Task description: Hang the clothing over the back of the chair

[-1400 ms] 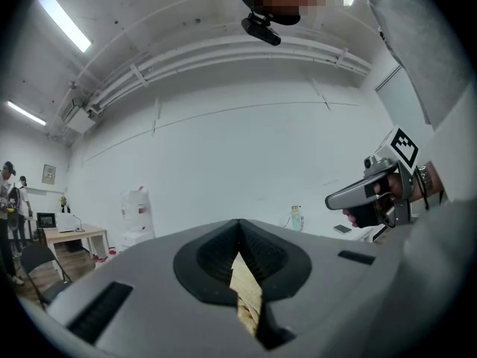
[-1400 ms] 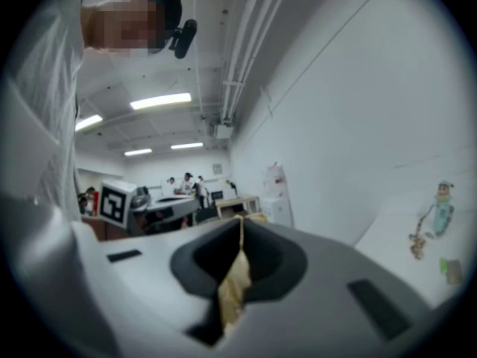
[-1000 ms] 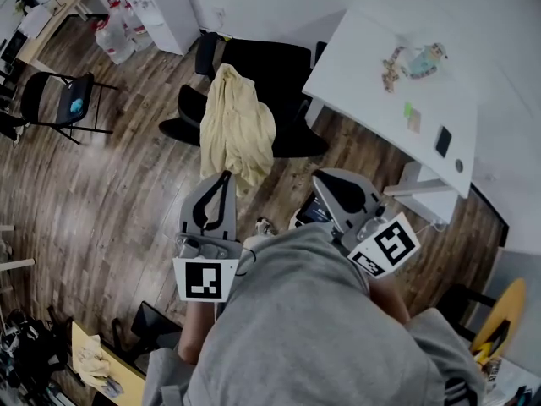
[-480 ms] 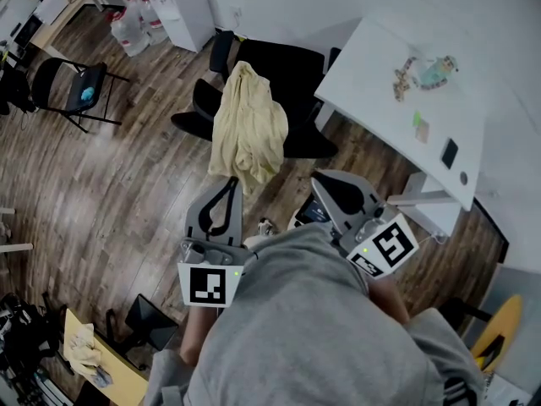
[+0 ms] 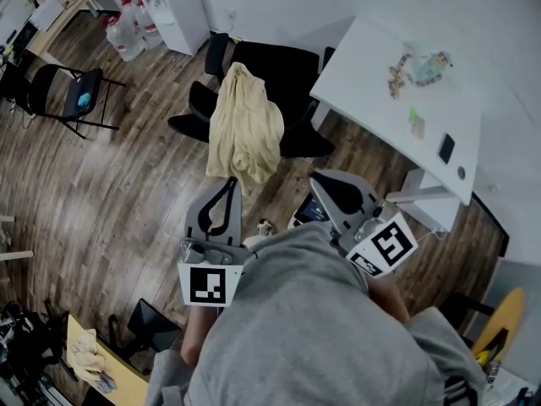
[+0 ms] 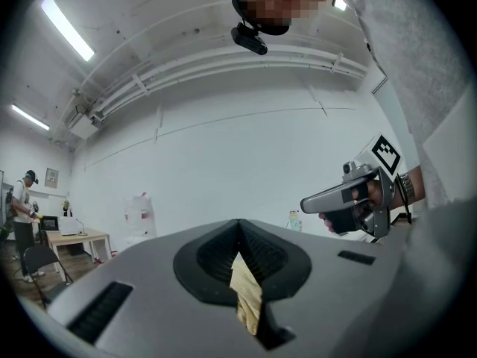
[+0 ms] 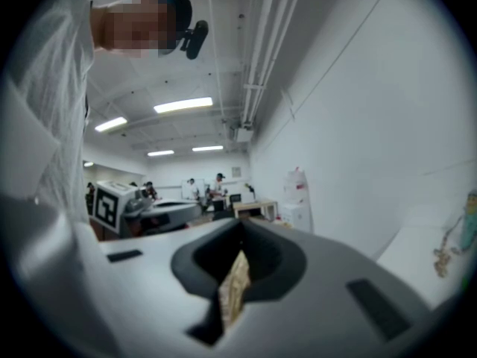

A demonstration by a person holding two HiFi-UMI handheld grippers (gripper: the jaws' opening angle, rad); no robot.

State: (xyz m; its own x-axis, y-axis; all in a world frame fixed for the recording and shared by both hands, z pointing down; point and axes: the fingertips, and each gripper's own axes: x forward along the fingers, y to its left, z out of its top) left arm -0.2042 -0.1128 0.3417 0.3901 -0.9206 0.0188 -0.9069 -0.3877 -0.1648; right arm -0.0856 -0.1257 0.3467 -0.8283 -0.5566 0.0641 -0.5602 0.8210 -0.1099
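A pale yellow garment point(image 5: 245, 125) hangs draped over the back of a black chair point(image 5: 283, 66) beside the white table. My left gripper point(image 5: 226, 181) is held close to my body, shut, with nothing gripped, a short way short of the garment's lower hem. My right gripper point(image 5: 321, 178) sits beside it, also shut and empty. In the left gripper view the jaws point(image 6: 240, 226) meet, and a sliver of the yellow garment point(image 6: 246, 293) shows beyond through their gap. The right gripper view point(image 7: 240, 228) shows the same narrow strip of garment point(image 7: 232, 289).
A white table point(image 5: 372, 83) with small items stands at the right of the chair. A black folding chair point(image 5: 59, 91), water bottles point(image 5: 127, 36) and a white cabinet point(image 5: 173, 2) are at the far left. Wooden floor lies between me and the chair. People stand in the far room.
Both grippers keep their place and stay shut. The garment hangs unmoved; only the head view has shifted slightly.
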